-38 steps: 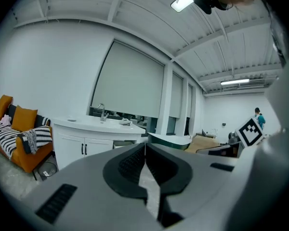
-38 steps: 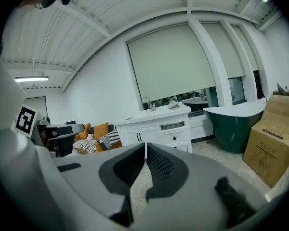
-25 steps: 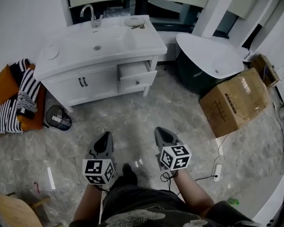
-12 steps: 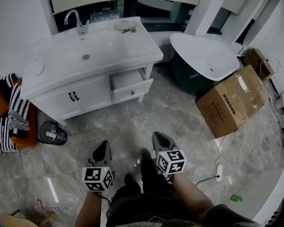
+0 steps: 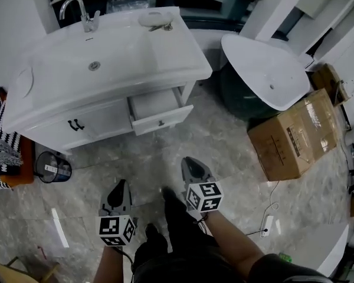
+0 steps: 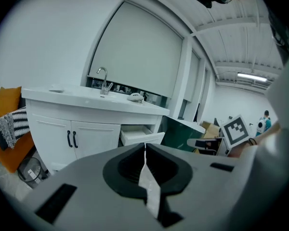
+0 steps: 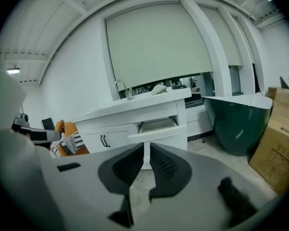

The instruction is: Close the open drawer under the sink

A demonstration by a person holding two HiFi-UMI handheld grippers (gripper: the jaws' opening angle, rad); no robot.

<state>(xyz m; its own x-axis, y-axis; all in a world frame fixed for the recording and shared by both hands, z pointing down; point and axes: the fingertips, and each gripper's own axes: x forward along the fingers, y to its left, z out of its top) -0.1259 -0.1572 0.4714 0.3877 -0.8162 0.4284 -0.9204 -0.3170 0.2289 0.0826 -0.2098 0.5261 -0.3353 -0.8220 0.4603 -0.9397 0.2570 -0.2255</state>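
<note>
Low over the marble floor (image 5: pixel 224 140), two hand-held grippers point toward the vanity, one in each of the person's hands. The left gripper (image 5: pixel 120 185) has its jaws pressed together with nothing between them; its own view shows only a thin slit where the two dark pads meet (image 6: pixel 145 146). The right gripper (image 5: pixel 189 163) sits slightly further forward, and its jaws are likewise together and empty (image 7: pixel 146 148). Each gripper carries one marker cube, two in all. Both are well apart from the furniture ahead.

Beyond them stands one white vanity cabinet (image 5: pixel 94 125). The single open drawer (image 5: pixel 160 112) juts out from the cabinet's right end, just below the countertop, with one small knob on its front. It is seen pulled out in the left gripper view (image 6: pixel 141 134) and the right gripper view (image 7: pixel 158 128) too. To the drawer's left are two cabinet doors, shut, with two black handles (image 5: pixel 75 124) side by side at their meeting edge. On top lies one sink basin (image 5: pixel 94 58) with one faucet (image 5: pixel 76 9) at the back.

To the right of the vanity is one dark green bathtub (image 5: pixel 265 69) with a white rim, and beside it one large cardboard box (image 5: pixel 301 134). One small waste bin (image 5: pixel 53 167) stands on the floor at the vanity's left.
</note>
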